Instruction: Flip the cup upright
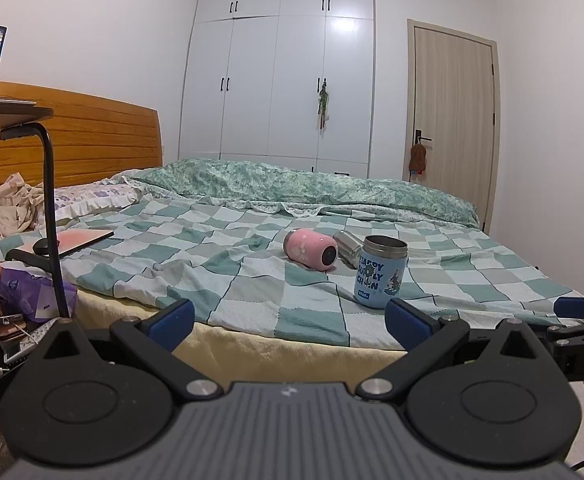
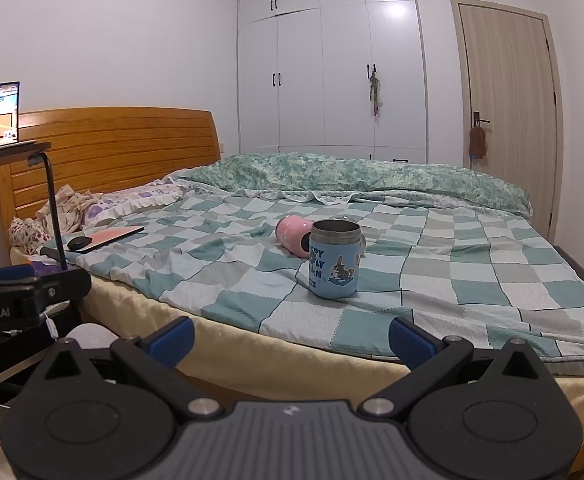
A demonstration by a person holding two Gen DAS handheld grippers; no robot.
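Observation:
A blue cup (image 1: 380, 272) with cartoon print stands upright on the checkered bedspread, mouth up; it also shows in the right wrist view (image 2: 334, 260). A pink cup (image 1: 311, 249) lies on its side behind it, also seen in the right wrist view (image 2: 294, 236). A steel cup (image 1: 348, 246) lies on its side next to the pink one, mostly hidden in the right wrist view. My left gripper (image 1: 287, 324) is open and empty, in front of the bed edge. My right gripper (image 2: 292, 338) is open and empty, also short of the bed.
A black stand (image 1: 49, 216) with a shelf and laptop stands at the left. A pink tablet (image 1: 79, 242) lies on the bed (image 1: 251, 304). A folded green duvet (image 1: 312, 188) lies across the far side. Clutter sits on the floor at left.

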